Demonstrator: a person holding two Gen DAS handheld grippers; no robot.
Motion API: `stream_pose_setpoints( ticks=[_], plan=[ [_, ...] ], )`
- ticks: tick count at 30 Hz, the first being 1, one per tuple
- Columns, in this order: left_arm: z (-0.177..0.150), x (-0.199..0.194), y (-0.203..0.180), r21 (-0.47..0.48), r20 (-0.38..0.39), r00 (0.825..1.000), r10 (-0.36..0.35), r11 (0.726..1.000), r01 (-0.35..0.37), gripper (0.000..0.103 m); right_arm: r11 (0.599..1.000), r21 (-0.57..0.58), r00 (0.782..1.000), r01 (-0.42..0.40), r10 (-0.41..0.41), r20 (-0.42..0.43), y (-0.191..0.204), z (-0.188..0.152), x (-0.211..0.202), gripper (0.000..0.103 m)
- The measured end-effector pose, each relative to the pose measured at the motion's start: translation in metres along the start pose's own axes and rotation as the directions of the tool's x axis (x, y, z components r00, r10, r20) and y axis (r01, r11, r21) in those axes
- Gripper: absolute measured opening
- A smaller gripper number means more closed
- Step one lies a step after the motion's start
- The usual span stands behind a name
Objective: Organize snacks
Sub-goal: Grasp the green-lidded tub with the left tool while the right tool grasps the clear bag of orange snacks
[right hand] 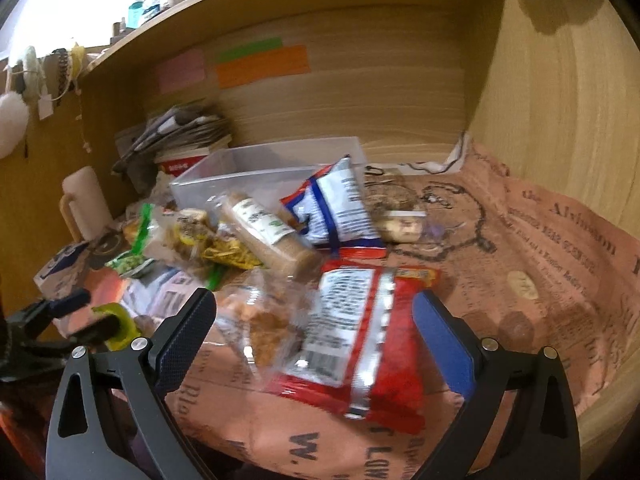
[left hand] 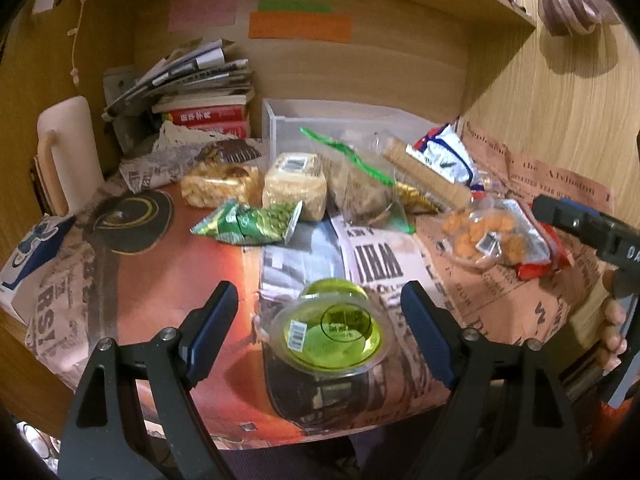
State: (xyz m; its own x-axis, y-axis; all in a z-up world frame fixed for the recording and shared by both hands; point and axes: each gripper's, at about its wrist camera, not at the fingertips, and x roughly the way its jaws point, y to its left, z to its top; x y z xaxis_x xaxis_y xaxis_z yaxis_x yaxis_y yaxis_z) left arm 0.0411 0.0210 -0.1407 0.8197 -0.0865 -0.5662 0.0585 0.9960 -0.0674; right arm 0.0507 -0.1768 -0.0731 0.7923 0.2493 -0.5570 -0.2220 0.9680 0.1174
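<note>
- Holding the left gripper [left hand: 320, 320] low over the table, you have its jaws wide apart, one on each side of the green cup [left hand: 330, 328], and neither finger touches it.
- The cup stands upright on the newspaper cover [left hand: 500, 280], near the front edge, with its lid on and a barcode sticker on top.
- Your right gripper [right hand: 316, 344] has its jaws also wide apart, above the red bag [right hand: 368, 344], which lies flat with the printed back up; I cannot tell if a finger touches it.
- Just left of the red bag lies a clear bag of orange snacks [right hand: 264, 320], touching it.
- Behind them you see a cracker roll [right hand: 268, 236] leaning over the pile, a blue-white bag [right hand: 340, 208] beside it, and a green pea packet [left hand: 256, 224] more to the left.
- Two blocks of yellowish snacks [left hand: 296, 188] lie behind the pea packet.
- The clear box [right hand: 224, 176] stands at the back, against the wooden wall, behind the pile.
- Left of the box is a stack of books [left hand: 200, 92], and a cream jug [left hand: 68, 148] stands further left.
</note>
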Motion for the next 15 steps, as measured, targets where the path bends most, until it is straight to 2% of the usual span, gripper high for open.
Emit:
stream_pose_setpoints(
  ticks=[7,15],
  plan=[
    [-0.006,0.016,0.003,-0.004,-0.042,0.998,-0.037,0.999,0.036,0.062,0.998,-0.012,0.998,-0.062,0.061,-0.028,0.018,0.0,0.015,0.088],
    [-0.008,0.018,0.001,0.017,-0.021,0.998,-0.053,0.998,0.054,0.06,0.998,-0.009,0.994,-0.056,0.055,-0.099,0.026,-0.007,0.042,0.086]
  ],
)
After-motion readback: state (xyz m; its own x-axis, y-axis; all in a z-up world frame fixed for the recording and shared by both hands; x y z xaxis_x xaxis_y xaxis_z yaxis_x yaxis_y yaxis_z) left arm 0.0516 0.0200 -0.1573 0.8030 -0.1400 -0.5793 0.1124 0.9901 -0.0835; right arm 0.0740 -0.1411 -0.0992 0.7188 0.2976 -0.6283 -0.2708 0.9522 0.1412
